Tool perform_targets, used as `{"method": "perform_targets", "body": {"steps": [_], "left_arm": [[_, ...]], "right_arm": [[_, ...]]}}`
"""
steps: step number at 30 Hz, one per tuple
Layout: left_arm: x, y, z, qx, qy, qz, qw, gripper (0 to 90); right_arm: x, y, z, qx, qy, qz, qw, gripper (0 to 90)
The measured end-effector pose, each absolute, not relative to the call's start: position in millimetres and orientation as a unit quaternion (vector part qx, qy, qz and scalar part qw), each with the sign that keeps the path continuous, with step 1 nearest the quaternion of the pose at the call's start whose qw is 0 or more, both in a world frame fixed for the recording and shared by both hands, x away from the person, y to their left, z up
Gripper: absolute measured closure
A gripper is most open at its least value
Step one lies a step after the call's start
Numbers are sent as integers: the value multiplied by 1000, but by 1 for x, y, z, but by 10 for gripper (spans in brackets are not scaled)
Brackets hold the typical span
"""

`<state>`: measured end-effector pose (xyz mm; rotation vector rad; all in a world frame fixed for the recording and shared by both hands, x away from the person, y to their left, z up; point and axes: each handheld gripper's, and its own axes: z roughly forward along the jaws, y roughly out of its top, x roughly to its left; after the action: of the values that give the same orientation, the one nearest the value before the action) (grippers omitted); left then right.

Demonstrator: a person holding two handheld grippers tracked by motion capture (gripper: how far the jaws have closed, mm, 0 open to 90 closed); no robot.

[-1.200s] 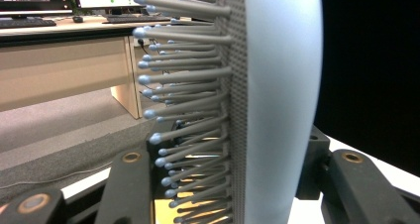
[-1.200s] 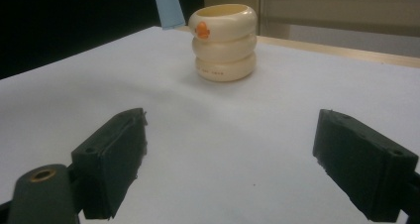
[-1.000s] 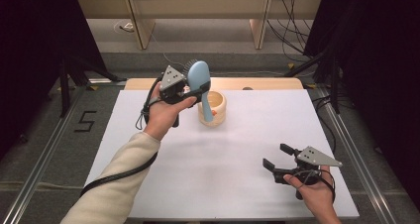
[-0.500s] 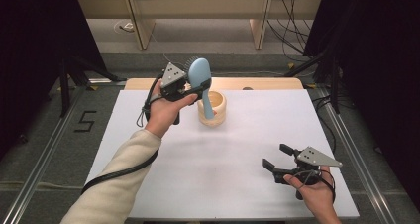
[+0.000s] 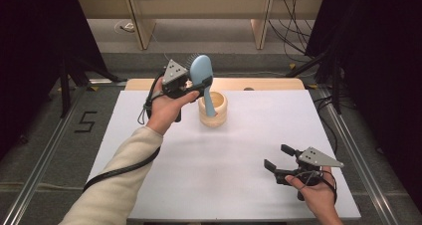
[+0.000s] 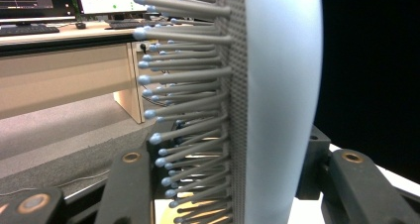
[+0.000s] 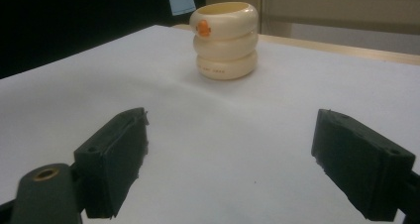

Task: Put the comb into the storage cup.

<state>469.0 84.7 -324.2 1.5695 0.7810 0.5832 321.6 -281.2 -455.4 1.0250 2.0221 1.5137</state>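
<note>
Stretching across most of the high view, the white worktop point(image 5: 199, 175) carries one cream holder point(image 5: 213, 109), a squat cup shaped like three stacked rings, which stands upright toward the far edge and a little left of the middle. In the right gripper view the same holder point(image 7: 226, 40) shows an orange mark on its top ring, with white surface all around its base. A person's left forearm in a pale sleeve point(image 5: 117, 182) reaches up from the bottom left of the high view to the left tongs point(image 5: 191, 85), raised just left of the holder. These tongs are clenched on a light blue hairbrush point(image 5: 201, 73): its oval head stands up above the jaws, tilted slightly, while its handle slants down to the right and its lower end sits inside the holder's mouth; whether it touches the bottom I cannot tell. In the left gripper view the hairbrush point(image 6: 277, 100) stands on edge between the two black jaws, its smooth blue back to the right and its grey bristles with small blue tips pointing left. The right tongs point(image 5: 281, 158) lie near the front right corner of the worktop, well apart from the holder, in a hand point(image 5: 316, 192) that comes in from the bottom edge. Their jaws stand released and wide apart, with nothing between them but bare worktop, and they point across the surface toward the holder.
</note>
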Motion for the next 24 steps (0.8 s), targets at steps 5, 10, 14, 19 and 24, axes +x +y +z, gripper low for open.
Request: {"method": "perform_targets", "body": {"steps": [5,10,14,19,24], "left_arm": [[472,83,-323,680,336,253,601,495],[474,81,-322,681,333,254,601,495],[475,80,-320,680,333,254,602,495],[478,79,-317,681,332,257,600,495],[480,79,-315,683,331,259,598,495]], "right_arm": [[322,-281,-456,368,725,544,206,154],[322,-281,-456,369,726,543,203,157],[322,-281,-456,369,726,544,202,158],[322,-282,-456,369,726,544,202,158],[322,-282,-456,368,727,542,204,158]]}}
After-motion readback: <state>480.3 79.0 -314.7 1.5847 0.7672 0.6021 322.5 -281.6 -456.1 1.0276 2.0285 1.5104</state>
